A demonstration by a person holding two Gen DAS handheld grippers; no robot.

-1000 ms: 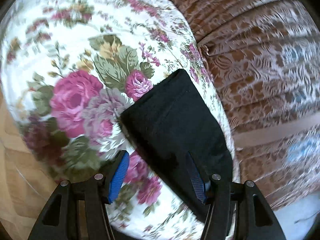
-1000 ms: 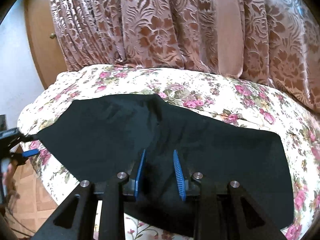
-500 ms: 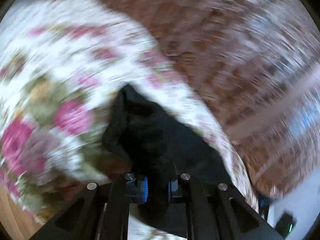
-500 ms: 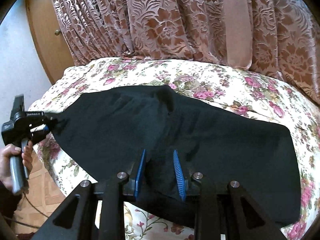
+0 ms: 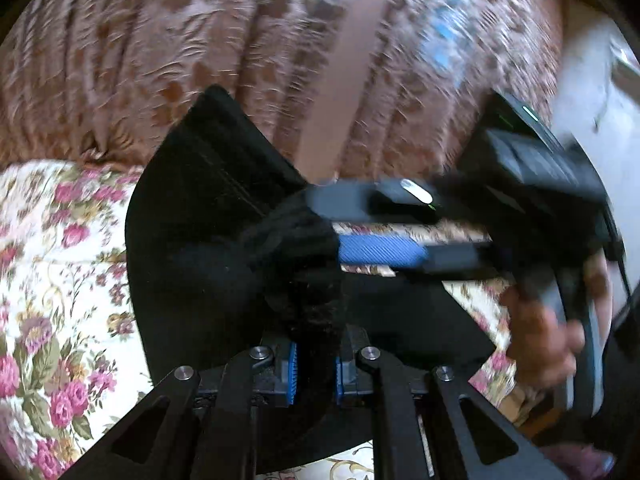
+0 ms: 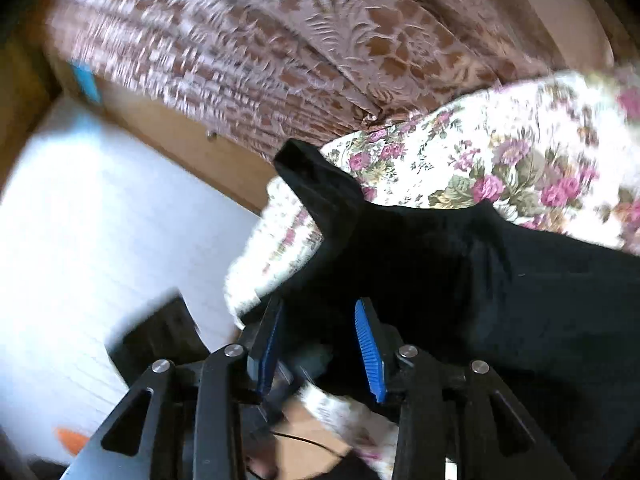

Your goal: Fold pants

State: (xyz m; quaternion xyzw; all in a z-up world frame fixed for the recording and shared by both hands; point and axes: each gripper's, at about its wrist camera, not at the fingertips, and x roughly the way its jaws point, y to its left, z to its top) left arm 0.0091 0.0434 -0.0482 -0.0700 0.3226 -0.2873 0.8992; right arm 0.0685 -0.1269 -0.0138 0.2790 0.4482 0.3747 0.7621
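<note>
Brown floral brocade curtains [image 5: 180, 60] hang behind a bed covered by a white bedspread printed with pink roses [image 5: 52, 280], the landmark for all positions below. On the bedspread's near portion lie the black knit fabric pants [image 5: 192, 264], one end lifted clear of it. At that lifted end, the left gripper [image 5: 314, 368] is clamped on a bunched fold of the pants. To its right, the right gripper [image 6: 320, 344], held by a hand [image 5: 536, 336], is opening its jaws; fabric lies between them, but contact with the blue ribbed pads [image 6: 370, 356] cannot be confirmed. Risk: with one side freed, the single pinch carries the load; the bunched fold may slip or drag the layers askew, producing an uneven fold.
</note>
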